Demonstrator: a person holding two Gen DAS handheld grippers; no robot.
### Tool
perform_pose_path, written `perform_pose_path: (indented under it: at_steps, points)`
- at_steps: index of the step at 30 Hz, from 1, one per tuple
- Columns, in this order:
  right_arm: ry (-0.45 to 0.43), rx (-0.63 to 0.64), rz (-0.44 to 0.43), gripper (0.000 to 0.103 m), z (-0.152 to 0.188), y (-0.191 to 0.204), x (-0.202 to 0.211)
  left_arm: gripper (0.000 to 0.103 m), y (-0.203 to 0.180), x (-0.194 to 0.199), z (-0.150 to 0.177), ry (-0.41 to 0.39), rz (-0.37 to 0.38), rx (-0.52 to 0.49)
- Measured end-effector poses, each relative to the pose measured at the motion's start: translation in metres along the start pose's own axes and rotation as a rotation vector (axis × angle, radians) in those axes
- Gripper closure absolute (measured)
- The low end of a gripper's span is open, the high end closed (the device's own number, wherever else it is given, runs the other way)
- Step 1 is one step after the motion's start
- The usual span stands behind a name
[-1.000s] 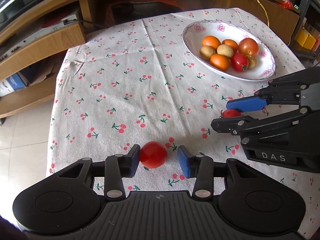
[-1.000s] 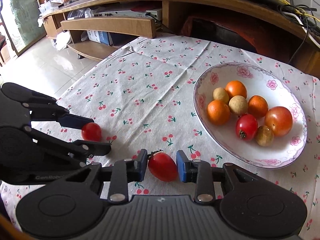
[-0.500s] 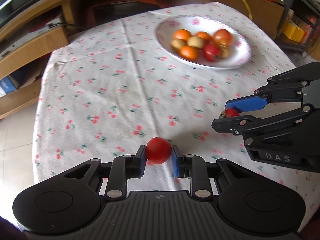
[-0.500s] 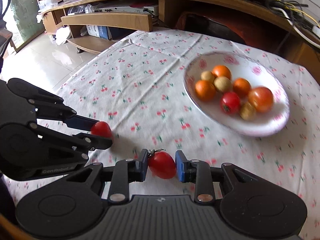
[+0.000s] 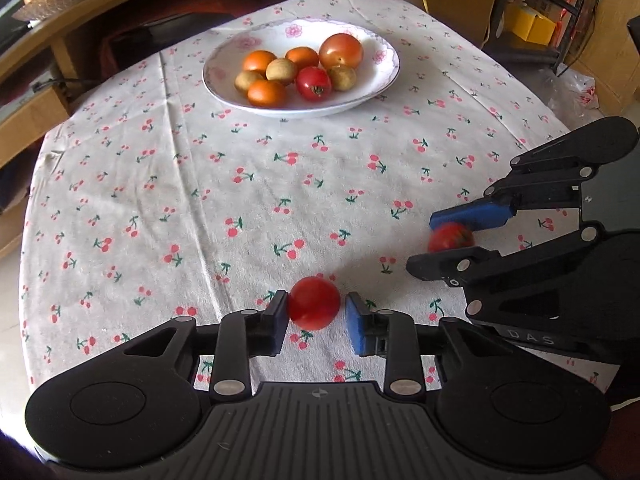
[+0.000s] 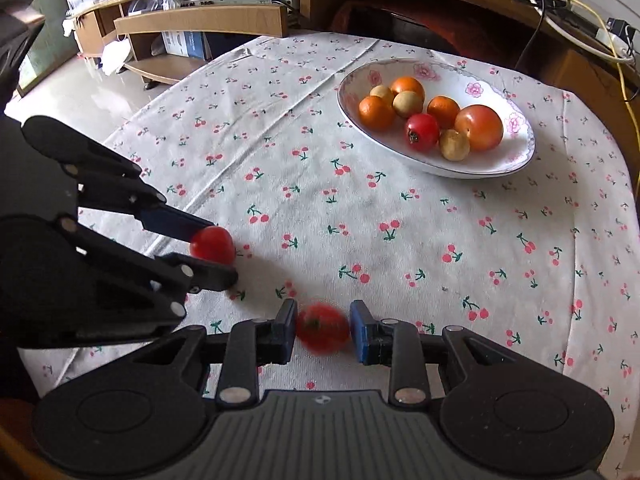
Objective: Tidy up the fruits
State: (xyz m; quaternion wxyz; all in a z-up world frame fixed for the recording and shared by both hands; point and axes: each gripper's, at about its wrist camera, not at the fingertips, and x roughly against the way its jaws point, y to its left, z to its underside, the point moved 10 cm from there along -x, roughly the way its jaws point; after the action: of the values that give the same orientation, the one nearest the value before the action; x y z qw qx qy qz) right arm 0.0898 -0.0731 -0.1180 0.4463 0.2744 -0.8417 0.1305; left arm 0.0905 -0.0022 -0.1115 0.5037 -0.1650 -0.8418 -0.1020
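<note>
Above a bench [image 5: 120, 184] draped in cherry-print cloth, the left gripper [image 5: 316, 314] and right gripper [image 6: 323, 328] each grasp a red tomato [image 5: 314, 307] [image 6: 324, 329] between their fingers, well short of the fruit plate [image 5: 376, 80].

On the desk [image 5: 168, 200] the plate [image 5: 384, 76] sits at the far side with fruit in it. Nearer, the left tool [image 5: 314, 316] grips one tomato [image 5: 314, 308]; to its right, the right tool [image 6: 323, 330] grips another tomato [image 6: 323, 330].

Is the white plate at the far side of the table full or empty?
Partly full. The white plate holds eight fruits, with bare white rim around them.
</note>
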Motion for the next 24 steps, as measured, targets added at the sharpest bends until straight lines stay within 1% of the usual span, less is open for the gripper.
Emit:
perform_pose_path:
  at_steps: [1,3,4,5,6,9,13,18,21,24]
  points:
    - [-0.008,-0.008,-0.007,0.073,-0.002,-0.001,0.002,0.061,-0.001,0.000,0.000,0.000,0.001,-0.003]
    - [-0.006,-0.011,-0.015,0.073,-0.002,-0.003,0.002,0.055,-0.001,-0.002,-0.001,-0.001,-0.003,-0.012]
    - [-0.001,-0.011,-0.019,0.072,-0.002,-0.004,0.002,0.054,-0.001,-0.002,-0.001,0.000,-0.008,-0.015]
    - [0.007,-0.016,-0.026,0.072,0.000,-0.004,0.002,0.051,-0.001,-0.002,-0.001,0.002,-0.011,-0.016]
    - [0.008,-0.022,-0.032,0.072,0.002,-0.005,0.002,0.046,0.000,-0.002,-0.001,0.003,-0.014,-0.016]
    - [-0.009,-0.036,-0.030,0.070,0.007,-0.010,0.009,0.038,0.004,-0.003,0.000,0.004,-0.011,-0.012]
    - [-0.033,-0.100,-0.019,0.070,0.014,-0.020,0.022,0.035,0.005,-0.004,0.000,0.009,-0.003,-0.005]
    - [-0.081,-0.168,-0.025,0.069,0.019,-0.019,0.046,0.035,-0.002,-0.002,0.003,0.013,0.002,-0.023]
    - [-0.083,-0.179,-0.020,0.065,0.024,-0.014,0.053,0.035,-0.006,-0.002,0.004,0.015,-0.007,-0.037]
    - [-0.063,-0.165,-0.002,0.065,0.031,-0.008,0.048,0.035,-0.005,-0.002,0.004,0.016,-0.010,-0.033]
